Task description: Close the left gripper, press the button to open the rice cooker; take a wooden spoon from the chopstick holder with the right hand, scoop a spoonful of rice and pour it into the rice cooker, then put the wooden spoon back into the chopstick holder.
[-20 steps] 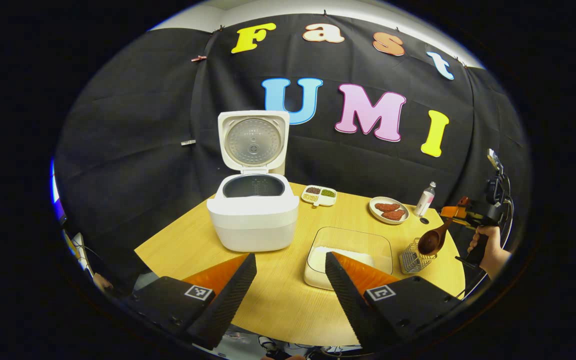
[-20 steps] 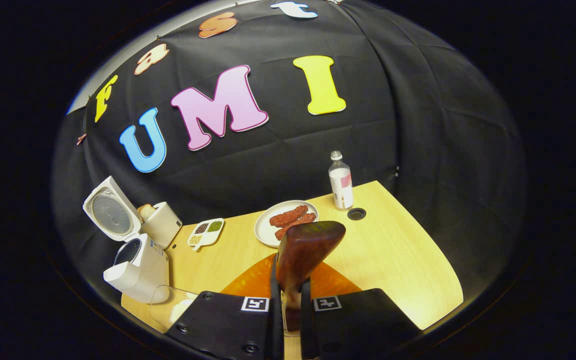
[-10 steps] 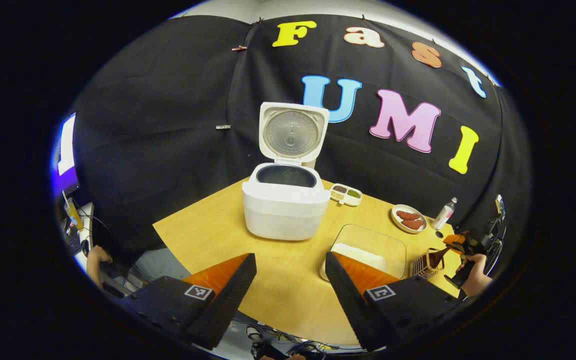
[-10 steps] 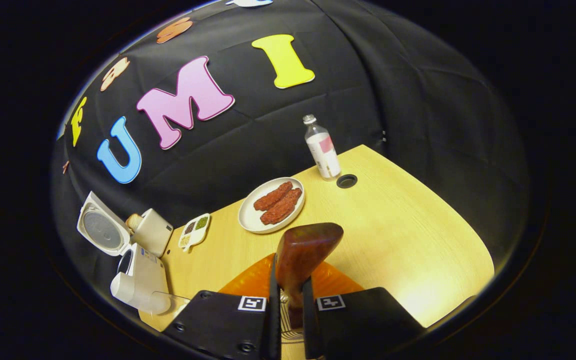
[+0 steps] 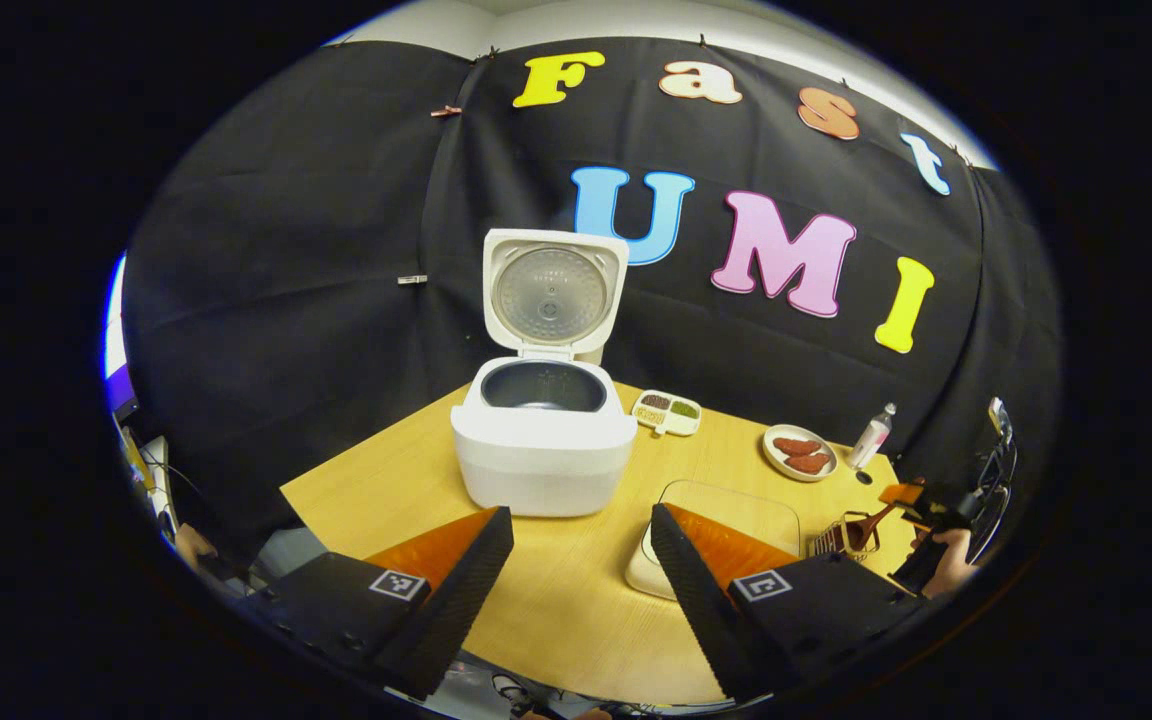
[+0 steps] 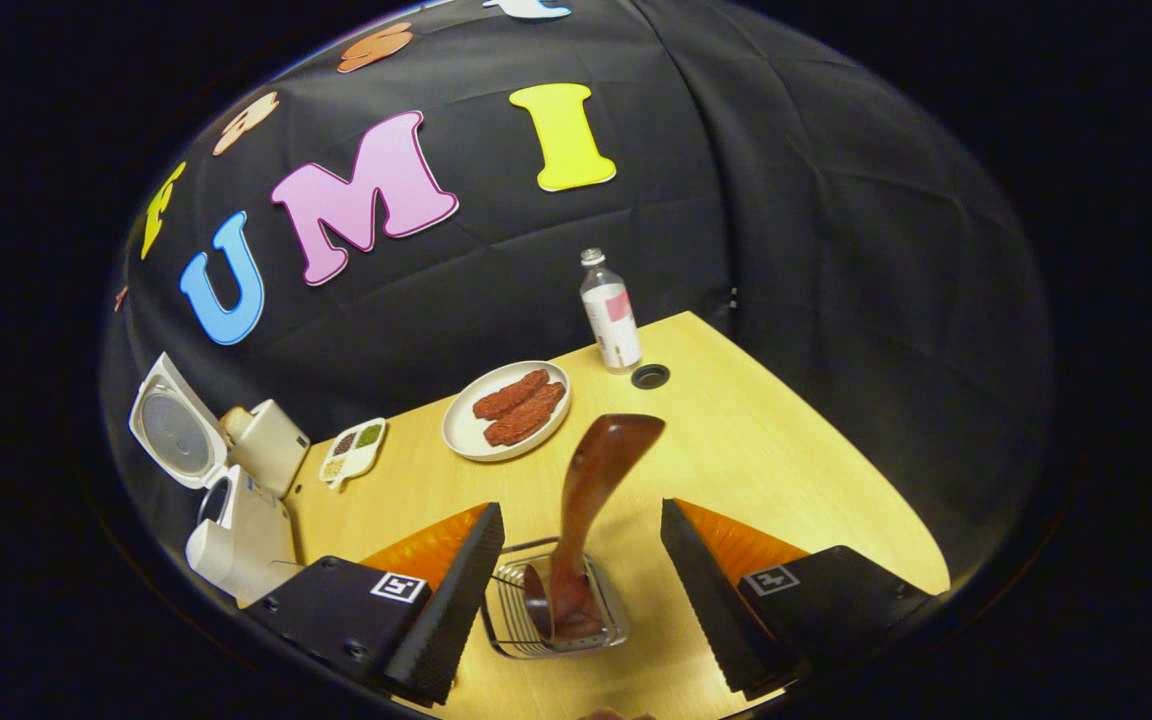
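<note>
I see the table (image 5: 406, 470) | rice cooker (image 5: 543, 440) on it, lid up | my left gripper (image 5: 582, 560) spread, holding nothing | my right gripper (image 6: 582, 565) spread, clear of the spoon | holder (image 6: 556, 620) between its fingers | spoon (image 6: 586, 500) stands in it, long axis near upright, handle tip leaning toward the plate (image 6: 466, 440).

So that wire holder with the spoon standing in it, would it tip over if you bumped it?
Probably, yes. The holder is thin open wire, so it likely weighs little. The spoon stands tall in it and leans to one side, with its handle well above the rim, which may make it top-heavy. It sits loose on the smooth table, so a nudge might also slide it.
</note>
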Tool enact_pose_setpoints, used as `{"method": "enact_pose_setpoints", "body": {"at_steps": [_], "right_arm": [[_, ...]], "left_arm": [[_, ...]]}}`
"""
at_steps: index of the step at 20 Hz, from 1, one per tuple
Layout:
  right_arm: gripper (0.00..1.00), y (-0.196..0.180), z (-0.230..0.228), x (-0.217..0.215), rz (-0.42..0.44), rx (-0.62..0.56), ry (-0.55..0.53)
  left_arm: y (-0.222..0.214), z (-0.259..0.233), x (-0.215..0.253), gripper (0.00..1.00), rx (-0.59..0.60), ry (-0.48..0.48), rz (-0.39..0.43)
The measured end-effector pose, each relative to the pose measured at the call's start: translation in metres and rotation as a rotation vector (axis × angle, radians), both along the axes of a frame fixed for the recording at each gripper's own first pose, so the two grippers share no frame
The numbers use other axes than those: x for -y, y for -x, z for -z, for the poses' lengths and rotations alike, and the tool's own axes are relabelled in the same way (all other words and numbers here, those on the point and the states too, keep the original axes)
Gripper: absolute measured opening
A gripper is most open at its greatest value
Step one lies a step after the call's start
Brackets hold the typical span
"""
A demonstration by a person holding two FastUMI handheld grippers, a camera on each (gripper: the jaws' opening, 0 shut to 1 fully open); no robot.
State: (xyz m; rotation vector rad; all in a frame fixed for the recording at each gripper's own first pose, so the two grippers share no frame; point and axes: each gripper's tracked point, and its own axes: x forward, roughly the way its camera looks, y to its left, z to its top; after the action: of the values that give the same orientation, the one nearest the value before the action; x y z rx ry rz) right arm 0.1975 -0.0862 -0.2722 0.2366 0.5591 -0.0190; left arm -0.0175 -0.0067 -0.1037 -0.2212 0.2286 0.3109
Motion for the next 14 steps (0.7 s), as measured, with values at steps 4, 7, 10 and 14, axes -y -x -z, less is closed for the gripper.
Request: {"method": "enact_pose_setpoints", "body": {"at_steps": [4, 7, 10, 14], "right_arm": [[0.98, 0.027, -0.026, 0.011, -0.004, 0.050, 0.084], [0.98, 0.049, -0.051, 0.013, -0.004, 0.094, 0.127], [0.98, 0.073, -0.077, 0.014, 0.003, 0.141, 0.165], [0.99, 0.102, -0.114, 0.018, 0.016, 0.218, 0.247]], "left_arm": [[-0.025, -0.037, -0.038, 0.96, 0.057, -0.084, -0.002], [-0.047, -0.069, -0.067, 0.96, 0.113, -0.105, 0.003], [-0.072, -0.107, -0.094, 0.96, 0.176, -0.114, 0.006], [-0.109, -0.162, -0.133, 0.95, 0.250, -0.220, 0.003]]}}
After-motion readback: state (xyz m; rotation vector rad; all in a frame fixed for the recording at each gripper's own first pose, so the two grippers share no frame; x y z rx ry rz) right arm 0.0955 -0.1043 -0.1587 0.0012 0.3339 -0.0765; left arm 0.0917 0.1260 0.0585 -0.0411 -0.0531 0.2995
